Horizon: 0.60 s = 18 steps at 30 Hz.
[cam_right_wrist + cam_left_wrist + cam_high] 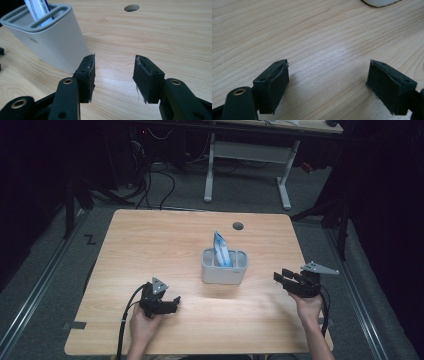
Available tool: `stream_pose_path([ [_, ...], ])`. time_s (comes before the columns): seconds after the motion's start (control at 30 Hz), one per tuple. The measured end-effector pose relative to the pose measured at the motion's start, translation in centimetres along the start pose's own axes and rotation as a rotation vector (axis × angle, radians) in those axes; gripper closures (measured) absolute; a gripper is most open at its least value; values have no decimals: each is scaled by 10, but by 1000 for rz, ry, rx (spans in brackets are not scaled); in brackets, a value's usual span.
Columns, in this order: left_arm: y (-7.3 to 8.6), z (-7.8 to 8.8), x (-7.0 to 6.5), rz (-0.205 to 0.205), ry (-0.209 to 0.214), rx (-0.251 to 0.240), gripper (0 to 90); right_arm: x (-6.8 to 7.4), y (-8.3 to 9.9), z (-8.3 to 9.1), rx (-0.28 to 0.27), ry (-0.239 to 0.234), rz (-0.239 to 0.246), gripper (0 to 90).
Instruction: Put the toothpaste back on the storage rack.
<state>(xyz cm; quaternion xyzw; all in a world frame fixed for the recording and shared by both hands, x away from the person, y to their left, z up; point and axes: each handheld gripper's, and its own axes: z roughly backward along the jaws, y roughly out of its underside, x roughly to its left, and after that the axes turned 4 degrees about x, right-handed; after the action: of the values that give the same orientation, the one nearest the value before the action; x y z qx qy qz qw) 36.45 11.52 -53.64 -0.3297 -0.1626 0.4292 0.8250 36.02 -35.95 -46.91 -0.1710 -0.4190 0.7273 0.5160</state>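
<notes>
Sitting mid-table on the light wooden table: light grey plastic slotted holder, with a blue-and-white soft tube standing tilted in one slot, poking above the rim. Probably handling light and squashy, film slippery, so pinching the tube's flat upper part above the rim, gently; holder looking rigid and light, likely tipping if dragged. Resting near the front edge, left gripper, jaws standing wide with nothing between, holder well apart ahead. Hovering to the holder's right, right gripper, jaws parted about halfway, empty; in the right gripper view, holder sitting just beyond its left jaw, not between the pads, tube further up.
</notes>
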Motion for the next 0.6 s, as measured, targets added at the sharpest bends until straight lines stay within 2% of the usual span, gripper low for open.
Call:
stream_pose_path([
  [0.5, 0, 0, 0, 0, -1, 1, 180, 5, 3, -19, 57, 36, 42, 519],
  [0.6, 0, 0, 0, -1, -1, 1, 180, 5, 7, -25, 80, 41, 36, 521],
])
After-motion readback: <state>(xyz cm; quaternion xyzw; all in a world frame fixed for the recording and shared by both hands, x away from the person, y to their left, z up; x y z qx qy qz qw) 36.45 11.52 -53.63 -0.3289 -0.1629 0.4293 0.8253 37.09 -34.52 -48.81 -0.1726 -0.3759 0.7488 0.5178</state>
